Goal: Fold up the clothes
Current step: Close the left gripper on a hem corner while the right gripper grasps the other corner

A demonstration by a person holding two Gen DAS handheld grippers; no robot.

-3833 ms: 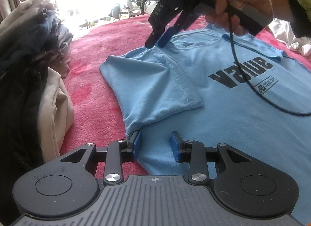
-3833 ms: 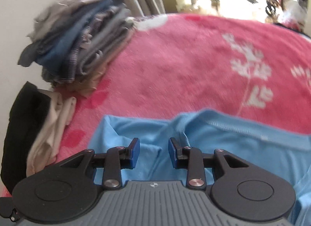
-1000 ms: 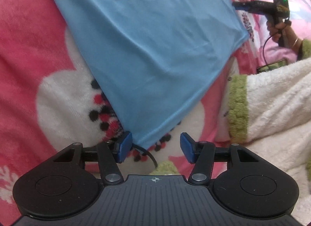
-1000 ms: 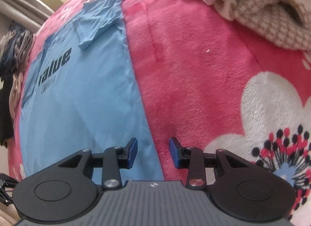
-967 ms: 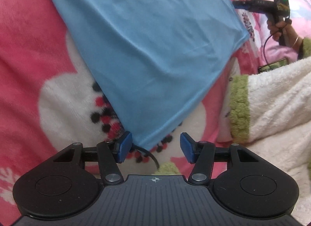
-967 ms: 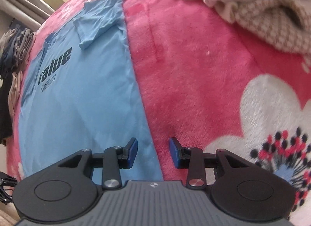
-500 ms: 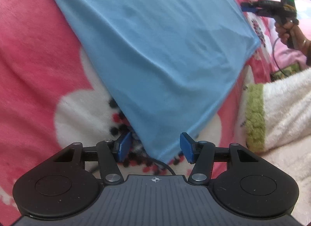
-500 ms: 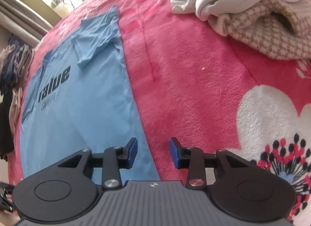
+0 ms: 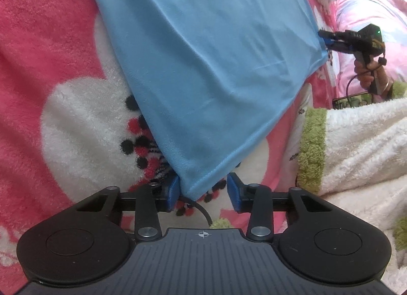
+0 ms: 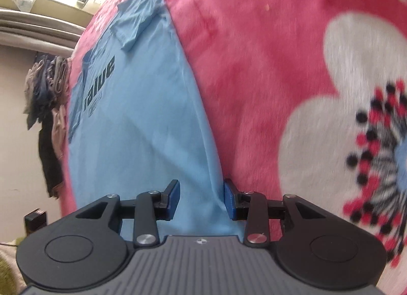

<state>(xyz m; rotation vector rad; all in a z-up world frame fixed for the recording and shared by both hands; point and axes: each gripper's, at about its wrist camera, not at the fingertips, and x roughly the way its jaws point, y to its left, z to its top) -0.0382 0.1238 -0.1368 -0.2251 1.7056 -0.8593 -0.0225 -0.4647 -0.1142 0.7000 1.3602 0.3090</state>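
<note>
Both tools have moved closer to the blue shirt on the pink blanket. Left tool and right tool stand wide around its bottom corners. Closing crooked could miss the thin hem.

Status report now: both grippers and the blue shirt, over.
Left gripper open, jaws around one hem corner of blue T-shirt. Right gripper open, at other hem corner. Shirt flat on pink blanket. Nothing in the way.
</note>
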